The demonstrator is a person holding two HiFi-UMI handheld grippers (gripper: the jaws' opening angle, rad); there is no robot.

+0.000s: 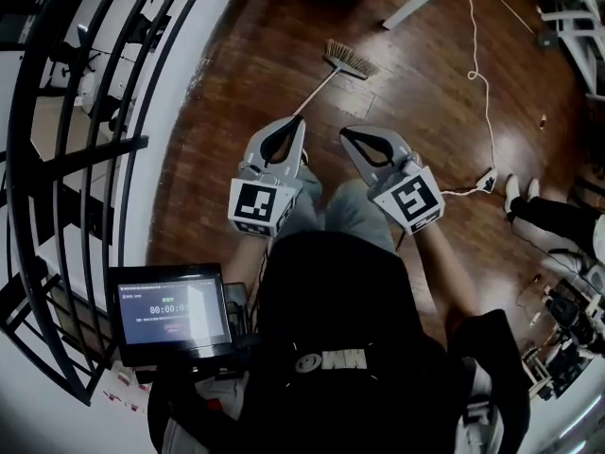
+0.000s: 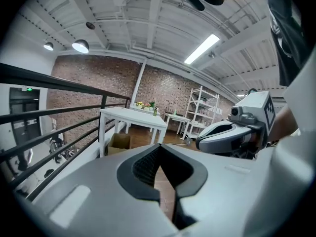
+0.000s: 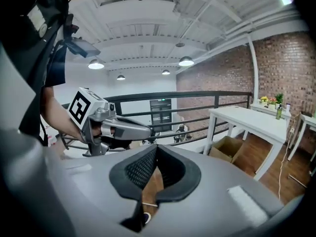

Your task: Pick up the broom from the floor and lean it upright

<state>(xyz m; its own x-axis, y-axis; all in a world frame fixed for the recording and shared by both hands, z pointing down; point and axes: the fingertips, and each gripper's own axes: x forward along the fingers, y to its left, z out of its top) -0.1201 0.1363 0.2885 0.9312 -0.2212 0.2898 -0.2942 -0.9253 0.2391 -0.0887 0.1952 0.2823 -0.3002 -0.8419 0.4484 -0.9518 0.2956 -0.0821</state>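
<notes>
Jaws of left gripper (image 1: 293, 124) and right gripper (image 1: 348, 135) are pressed together, empty; far ahead, the broom (image 1: 348, 61) is laid on open floor, seemingly clear of the left railing (image 1: 90, 156).

Head view: from above the person's head, steeply down at the floor (image 1: 246, 55), left tongs (image 1: 299, 123) and right tongs (image 1: 346, 133) close below. Gripper views: each right behind its own tongs, roughly level. Left faces the brick wall (image 2: 98, 78), right the railing (image 3: 197, 95). Both show wall, railing and the other tongs.
</notes>
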